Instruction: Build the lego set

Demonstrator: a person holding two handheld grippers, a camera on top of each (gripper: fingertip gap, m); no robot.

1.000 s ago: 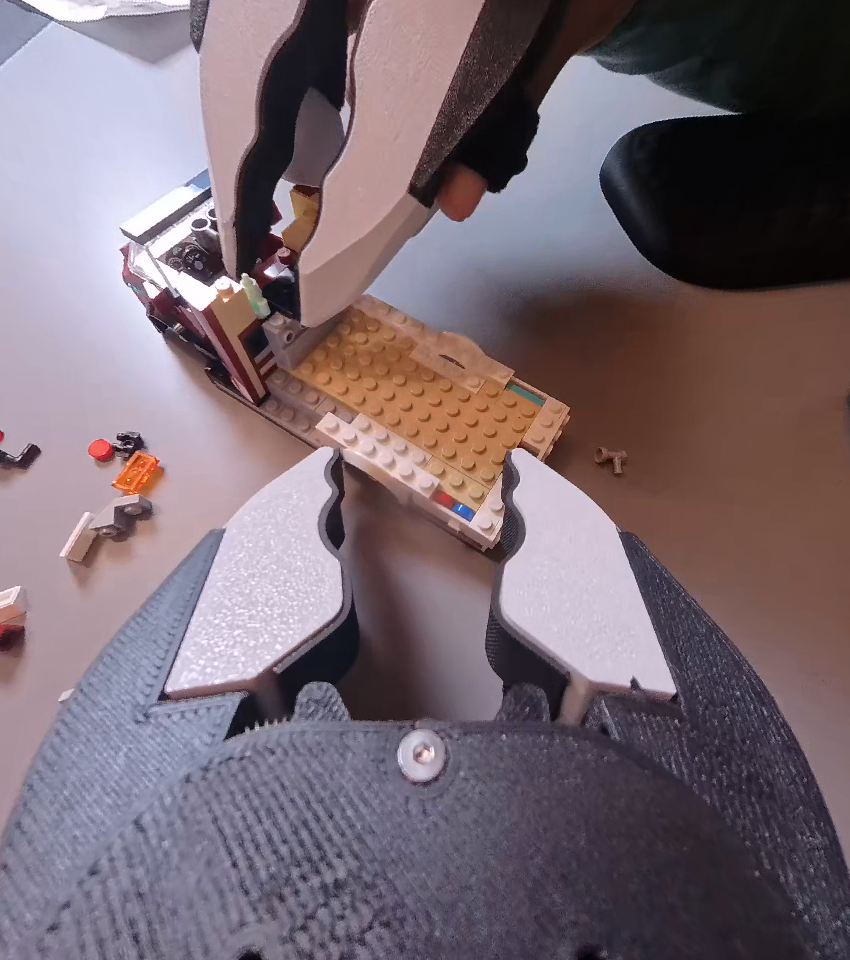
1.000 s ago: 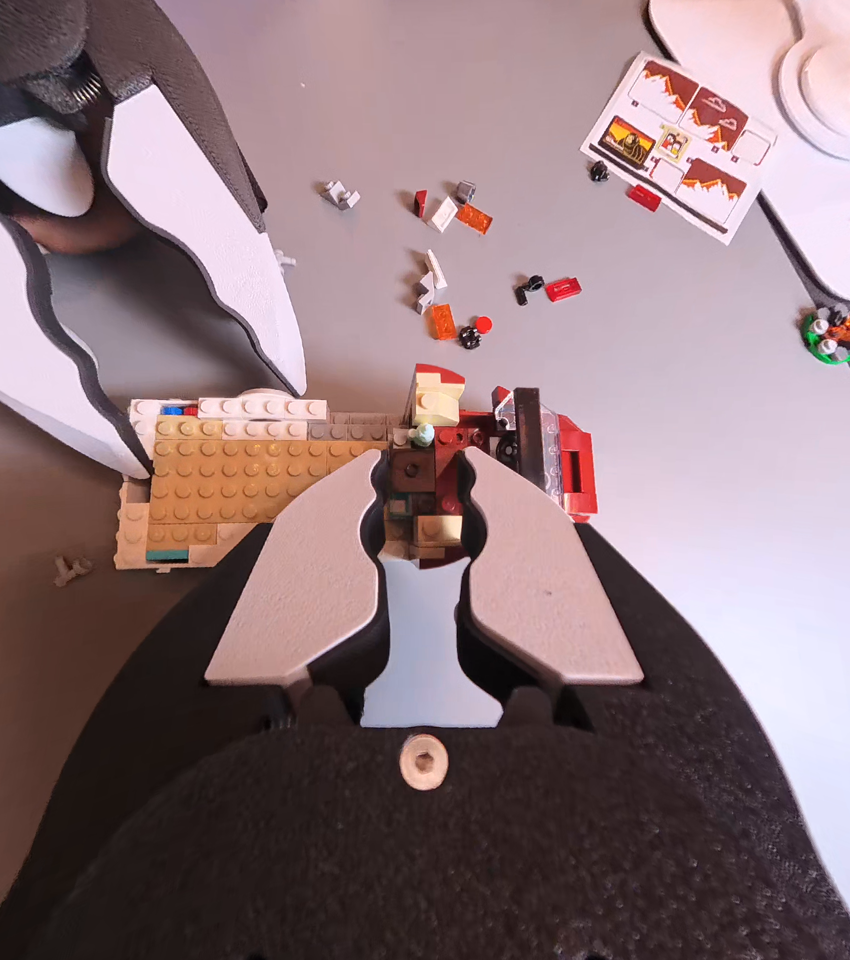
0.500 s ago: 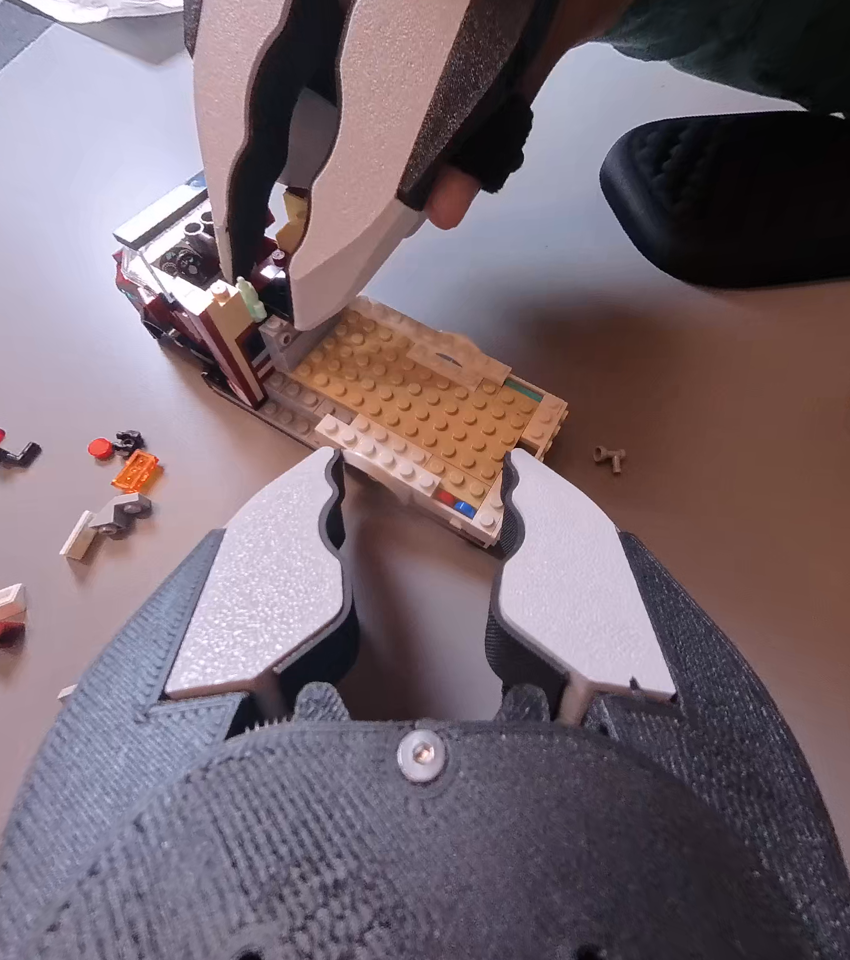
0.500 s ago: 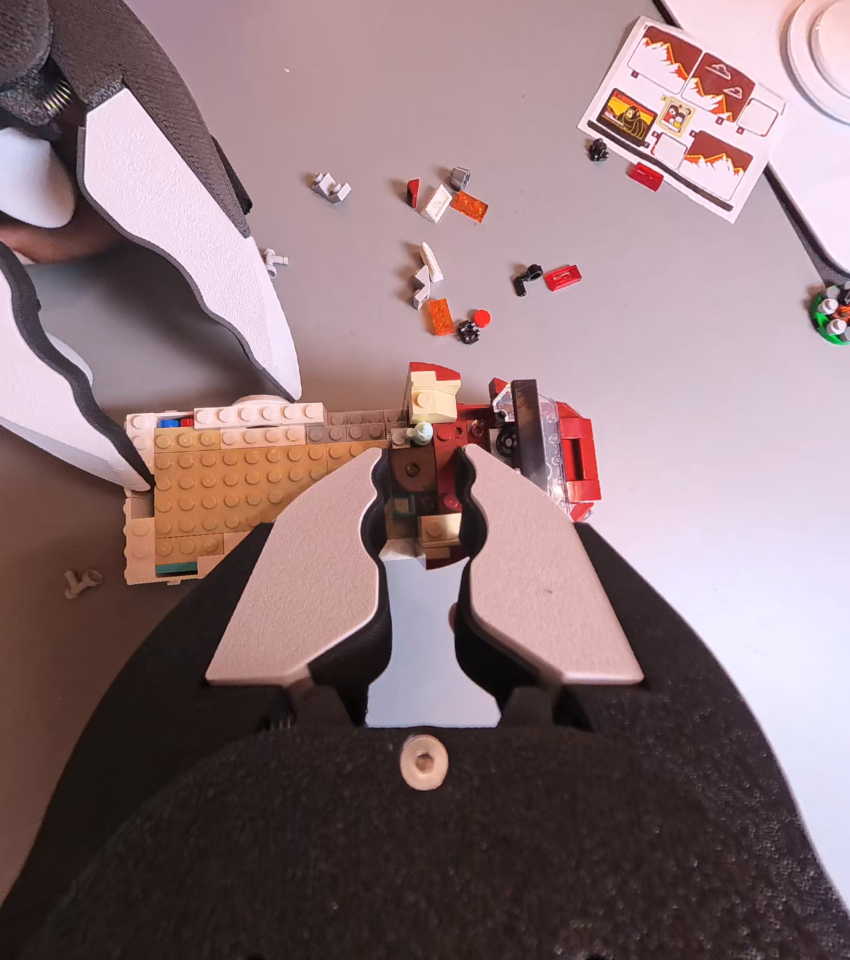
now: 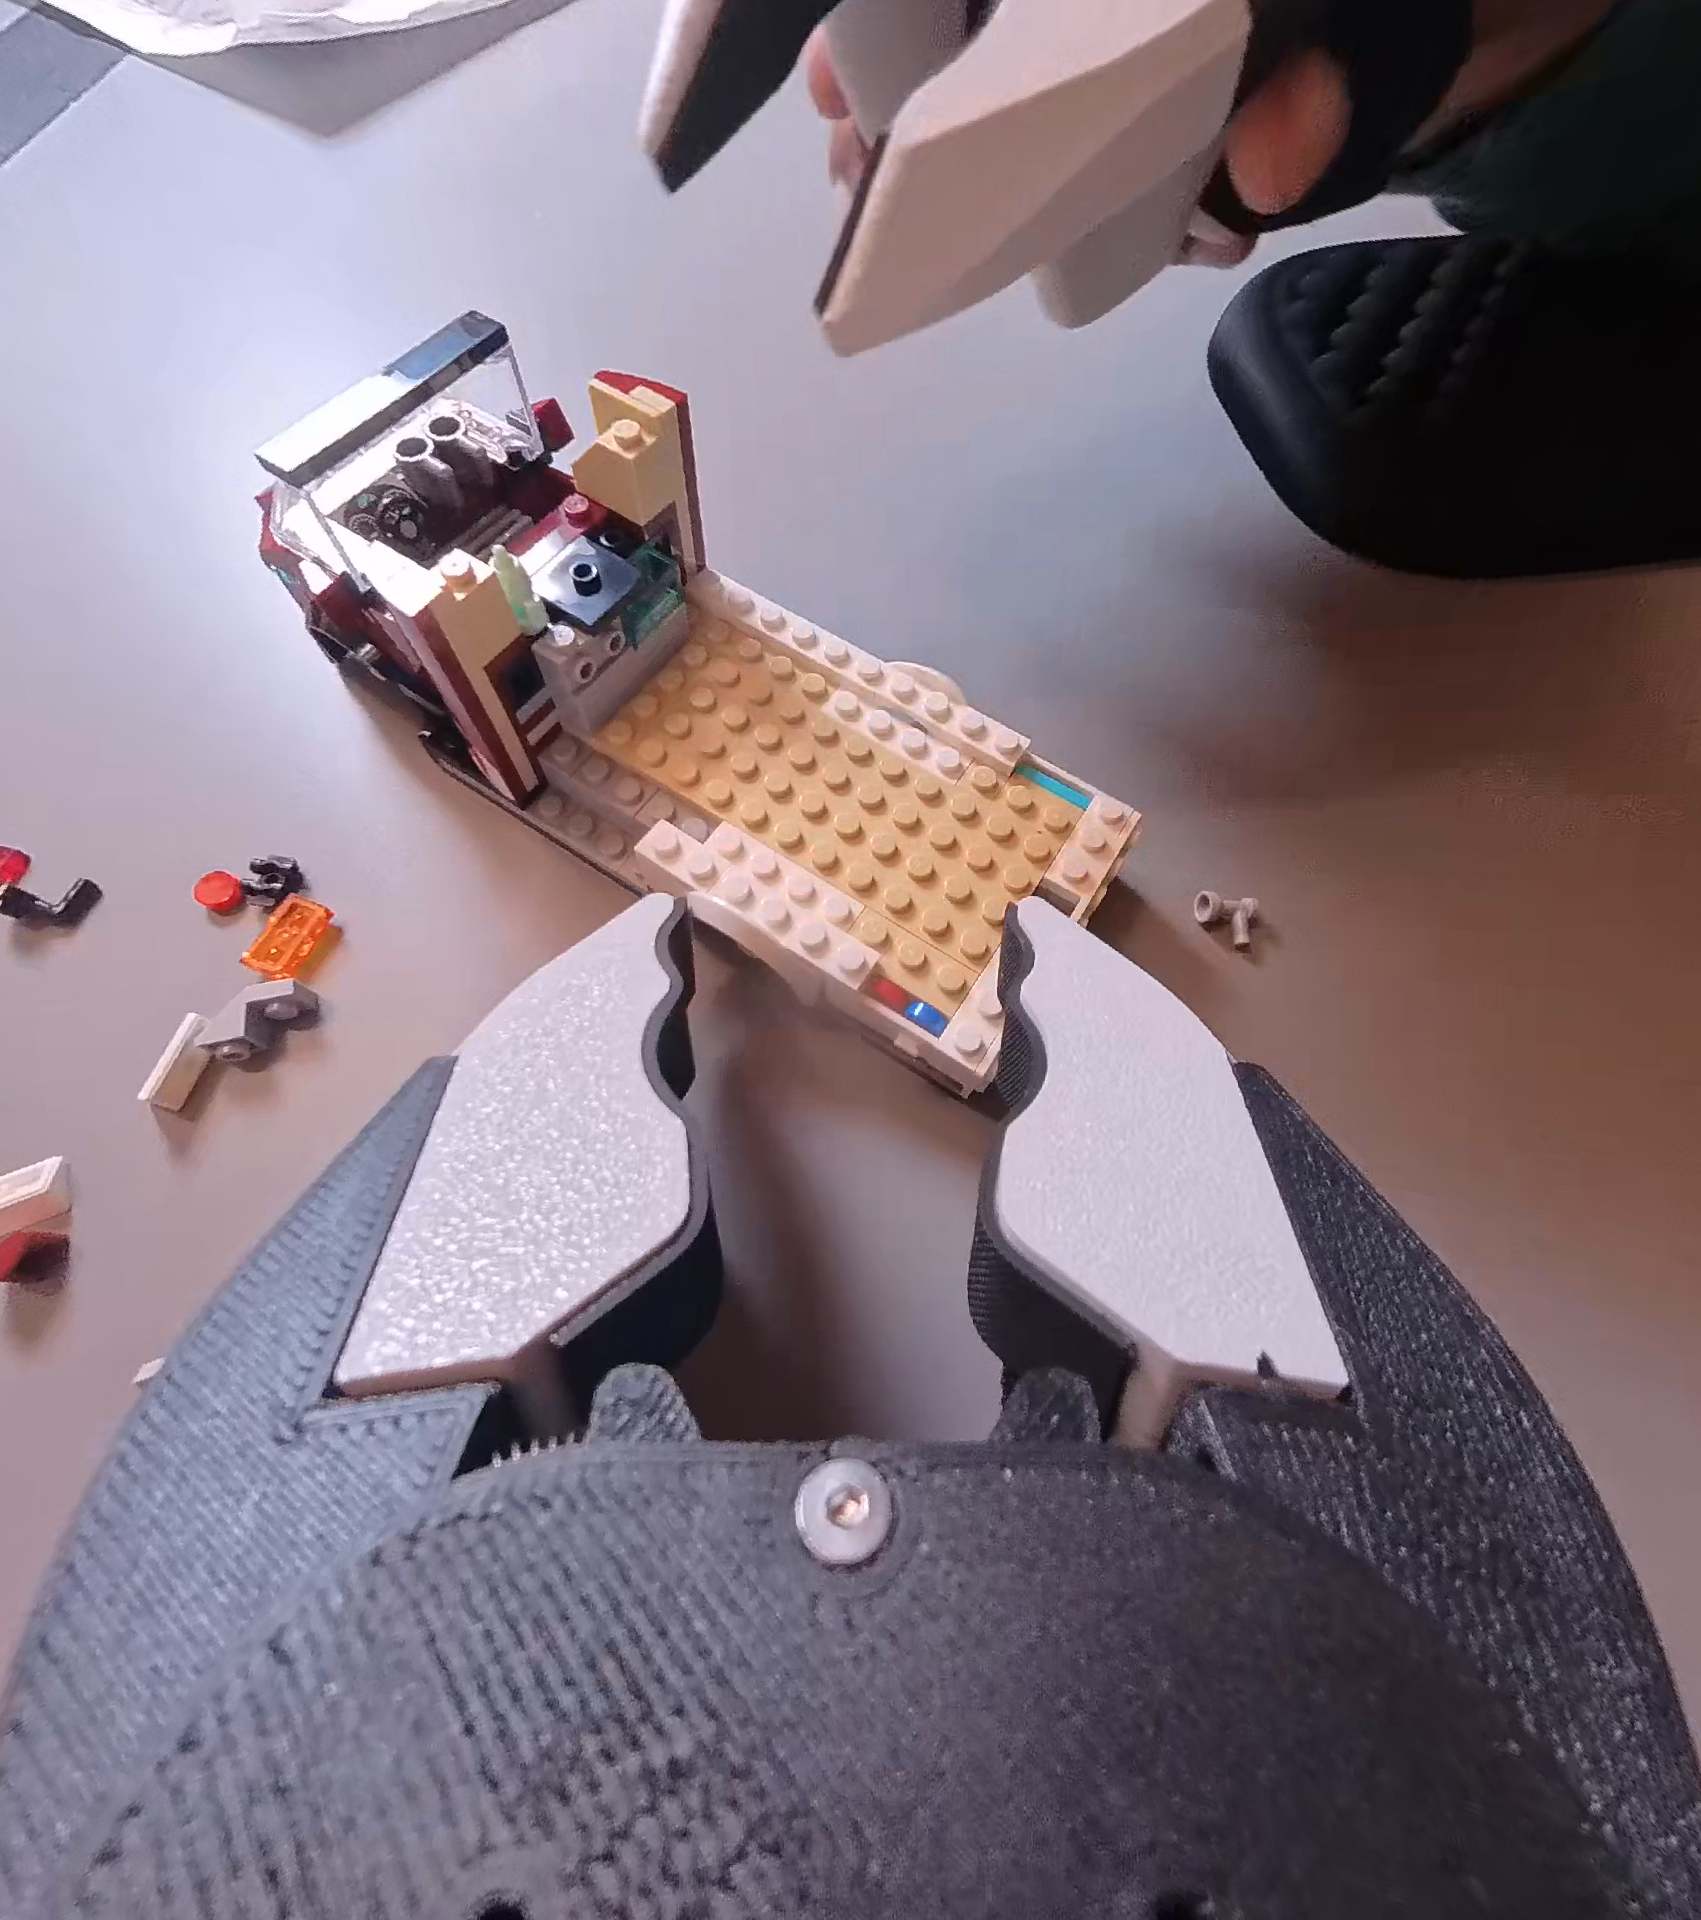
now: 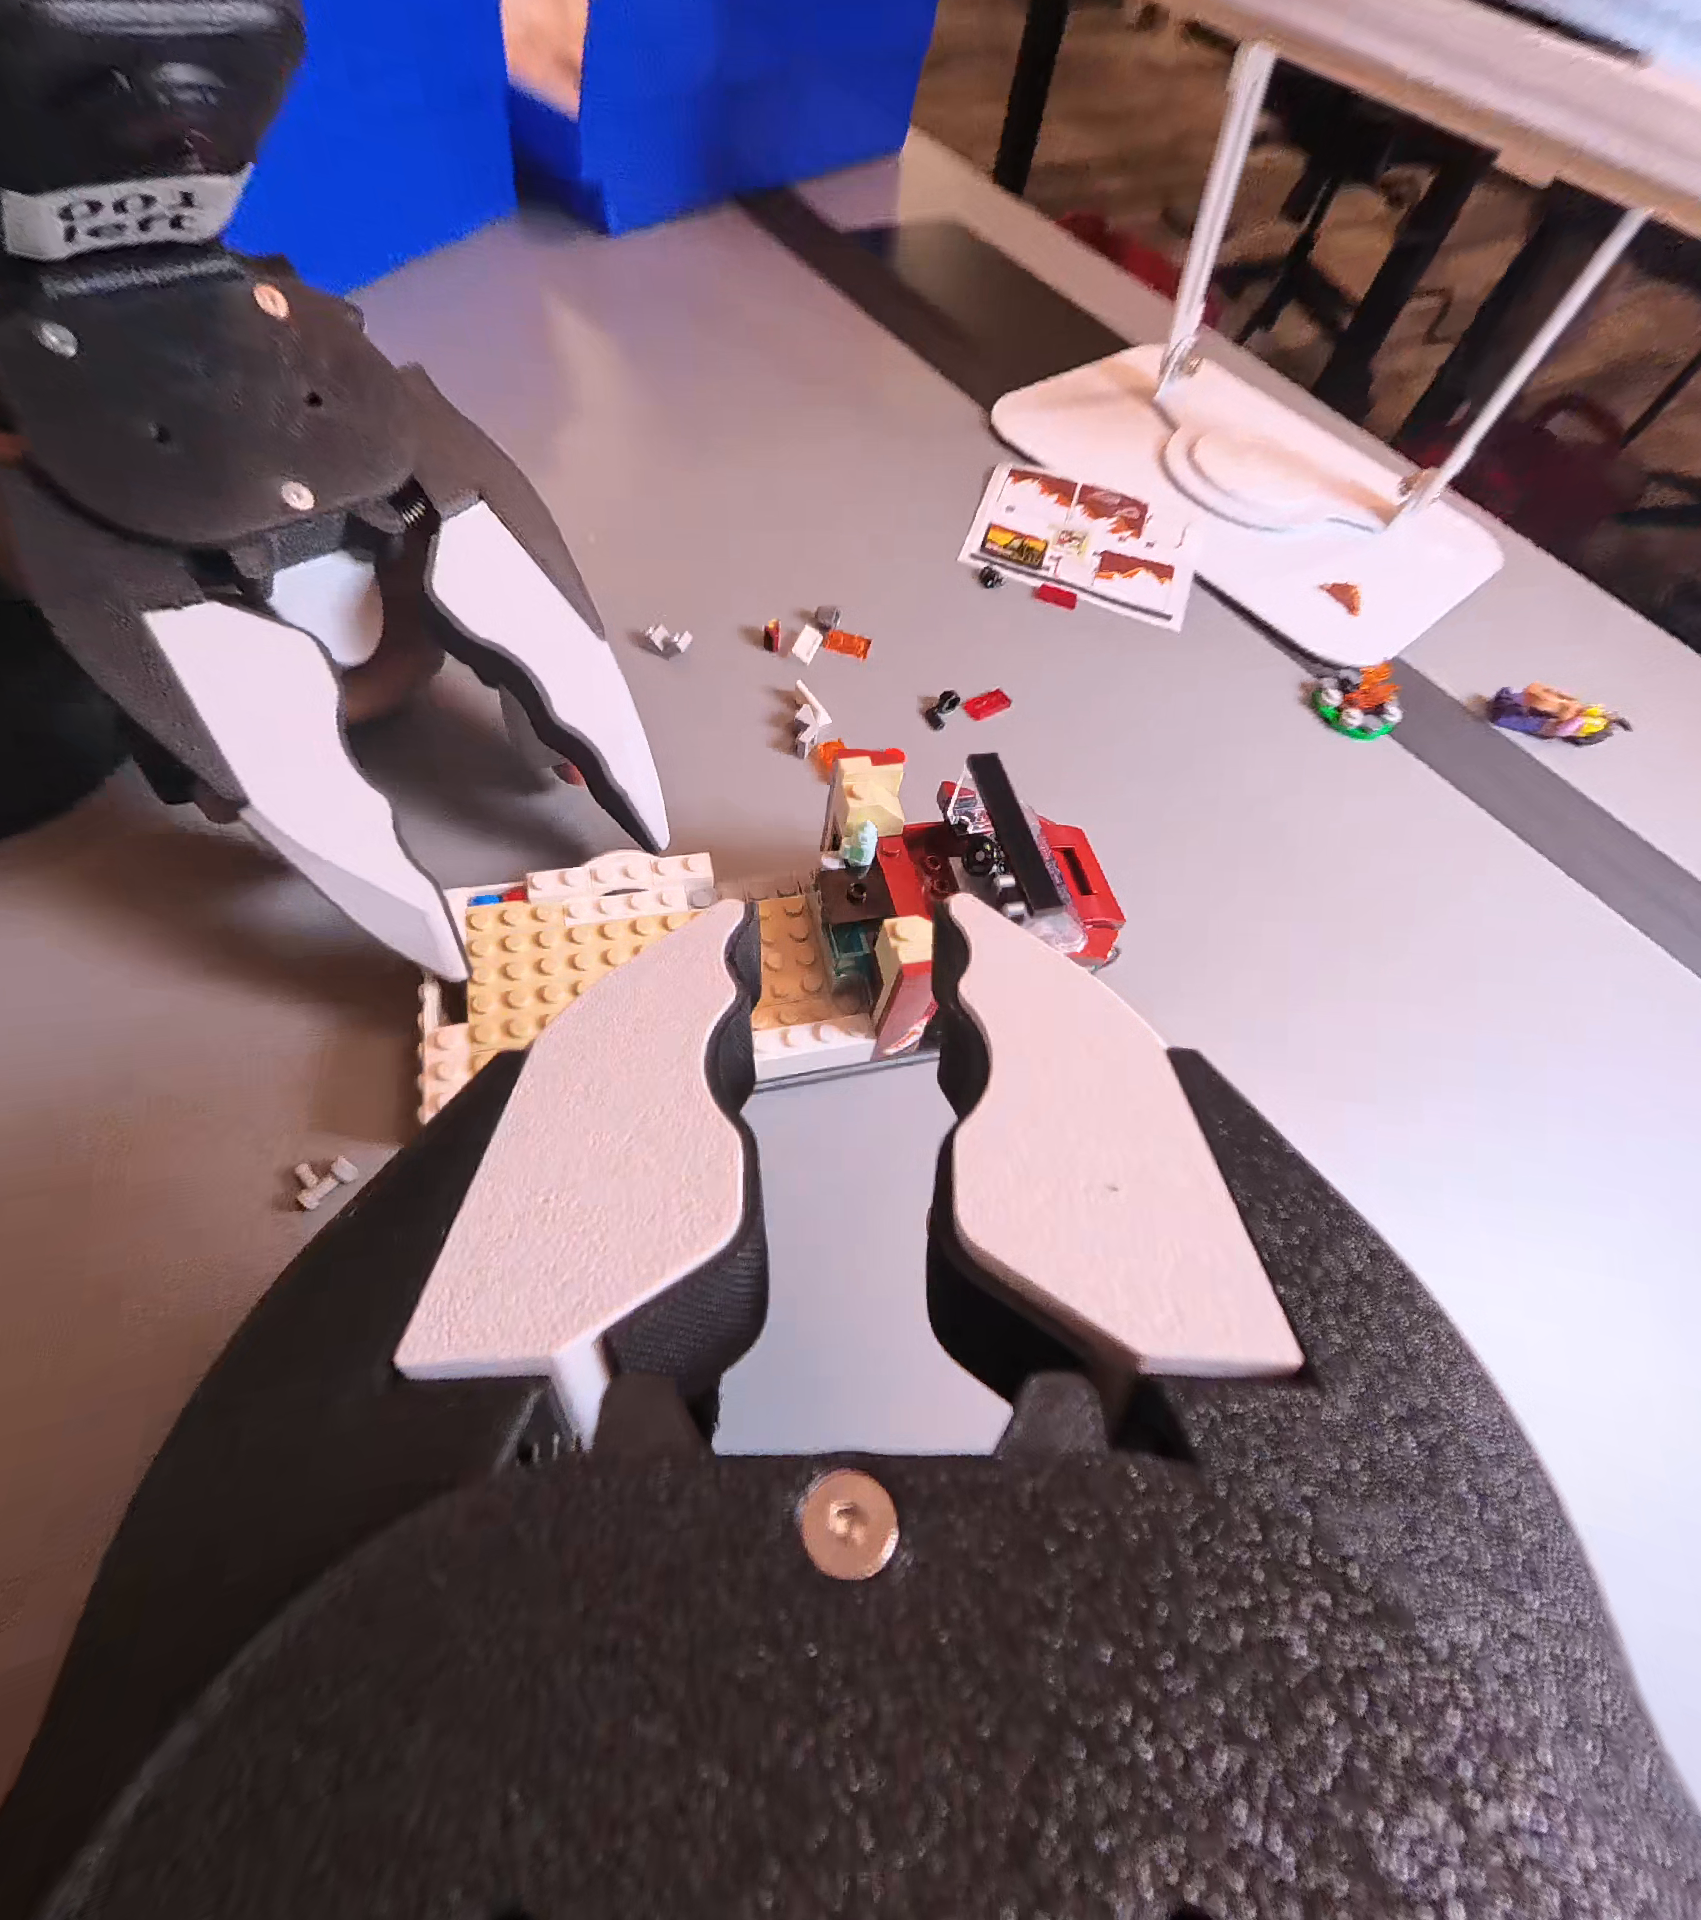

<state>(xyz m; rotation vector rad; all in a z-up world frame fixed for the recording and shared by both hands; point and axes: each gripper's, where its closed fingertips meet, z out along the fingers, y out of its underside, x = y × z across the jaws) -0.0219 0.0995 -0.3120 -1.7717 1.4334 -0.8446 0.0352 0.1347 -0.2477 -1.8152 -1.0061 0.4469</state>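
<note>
Both jaws apart and empty – the left hand-held gripper [image 5: 841, 971] barely braces the lego truck [image 5: 721, 748], so the lifted right hand-held gripper [image 6: 841, 971] could knock it sliding across the desk [image 5: 1448, 1039]

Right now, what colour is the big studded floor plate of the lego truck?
Tan floor plate, edged with white bricks; left wrist view shows it best.

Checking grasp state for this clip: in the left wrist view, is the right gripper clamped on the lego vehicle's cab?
No: the right gripper hangs open and empty in the air above the dark red and tan lego vehicle, clear of its cab.
</note>
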